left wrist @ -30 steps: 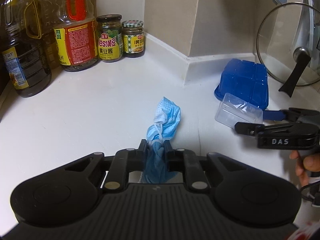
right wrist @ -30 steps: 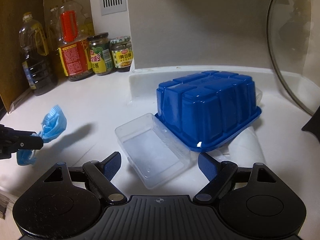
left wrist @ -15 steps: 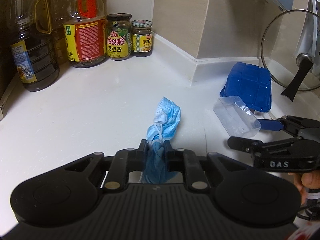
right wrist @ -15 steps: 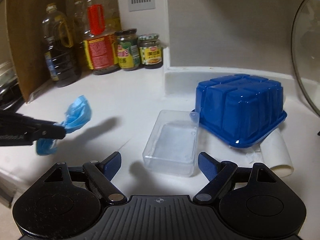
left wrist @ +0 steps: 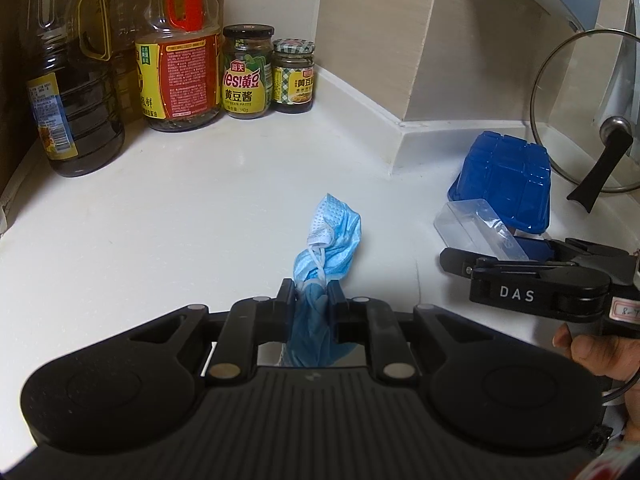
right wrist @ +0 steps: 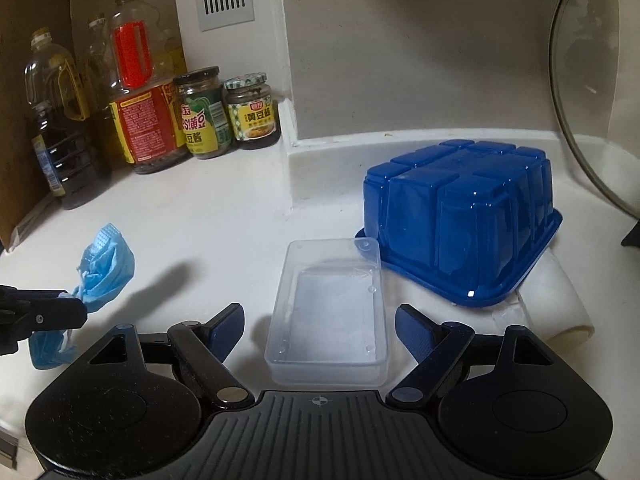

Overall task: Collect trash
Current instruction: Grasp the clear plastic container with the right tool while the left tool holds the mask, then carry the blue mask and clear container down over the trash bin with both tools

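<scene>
Holding the blue face mask (left wrist: 328,240), your left tongs (left wrist: 311,292) are closed on its lower part, and the crumpled upper part sticks out past the fingertips, lifted above the white worktop (left wrist: 180,216). From the right wrist camera you see the same mask (right wrist: 105,276) hanging from the left tongs (right wrist: 76,312) to the left of the clear plastic box (right wrist: 330,312).

Your right tongs (right wrist: 320,320) are wide open and hold nothing. The clear plastic box lies on the worktop (right wrist: 224,216) between the two blue fingers; I cannot tell whether they touch it. The box is open on top and looks empty.

Just beside the clear box, on its right and behind it, the blue plastic tub (right wrist: 464,220) stands upside down; its inside is hidden. Under the tub's right edge lies a white roll (right wrist: 560,312). Far behind the clear box, in the corner to the left, stand oil bottles (right wrist: 136,112) and two jars (right wrist: 224,112). A glass pot lid (left wrist: 584,112) leans against the wall behind the tub.
</scene>
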Tool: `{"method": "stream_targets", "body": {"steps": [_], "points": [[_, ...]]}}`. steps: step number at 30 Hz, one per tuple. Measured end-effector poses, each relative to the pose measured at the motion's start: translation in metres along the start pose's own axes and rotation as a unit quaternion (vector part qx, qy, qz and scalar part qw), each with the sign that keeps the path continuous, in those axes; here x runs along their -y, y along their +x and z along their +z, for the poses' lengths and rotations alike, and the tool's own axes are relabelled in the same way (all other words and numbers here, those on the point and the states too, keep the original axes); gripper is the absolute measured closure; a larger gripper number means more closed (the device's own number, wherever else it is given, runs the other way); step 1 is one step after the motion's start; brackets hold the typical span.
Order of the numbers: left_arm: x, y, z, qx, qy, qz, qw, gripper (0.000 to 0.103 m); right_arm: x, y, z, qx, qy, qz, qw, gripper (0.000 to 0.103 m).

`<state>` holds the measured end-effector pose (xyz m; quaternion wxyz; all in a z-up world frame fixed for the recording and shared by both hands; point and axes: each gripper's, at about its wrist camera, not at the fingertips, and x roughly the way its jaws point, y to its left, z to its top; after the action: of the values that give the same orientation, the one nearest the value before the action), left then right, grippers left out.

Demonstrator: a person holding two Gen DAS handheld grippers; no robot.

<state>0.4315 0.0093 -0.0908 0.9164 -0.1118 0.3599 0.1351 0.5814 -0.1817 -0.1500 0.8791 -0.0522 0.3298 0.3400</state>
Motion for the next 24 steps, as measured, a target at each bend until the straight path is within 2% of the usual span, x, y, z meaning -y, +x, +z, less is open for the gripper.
{"method": "stream_targets", "body": {"steps": [1, 2, 3, 12, 24], "points": [[0.0, 0.0, 0.0, 0.0, -0.001, -0.001, 1.0, 0.088, 0.0, 0.0, 0.0, -0.001, -0.002, -0.002, 1.0, 0.037], [0.0, 0.0, 0.0, 0.0, -0.001, -0.002, 1.0, 0.088, -0.001, 0.0, 0.0, -0.003, -0.004, -0.008, 1.0, 0.044], [0.0, 0.0, -0.001, 0.0, -0.002, -0.003, 1.0, 0.088, -0.001, 0.0, 0.0, -0.003, -0.006, -0.012, 1.0, 0.046], [-0.001, -0.007, -0.004, 0.0, -0.003, -0.014, 0.9999, 0.088, -0.009, -0.021, -0.006, 0.002, -0.006, -0.023, 1.0, 0.047], [0.001, -0.039, -0.024, 0.007, 0.002, -0.036, 0.9993, 0.088, -0.033, -0.077, -0.025, 0.008, 0.012, -0.02, 1.0, 0.047]]}}
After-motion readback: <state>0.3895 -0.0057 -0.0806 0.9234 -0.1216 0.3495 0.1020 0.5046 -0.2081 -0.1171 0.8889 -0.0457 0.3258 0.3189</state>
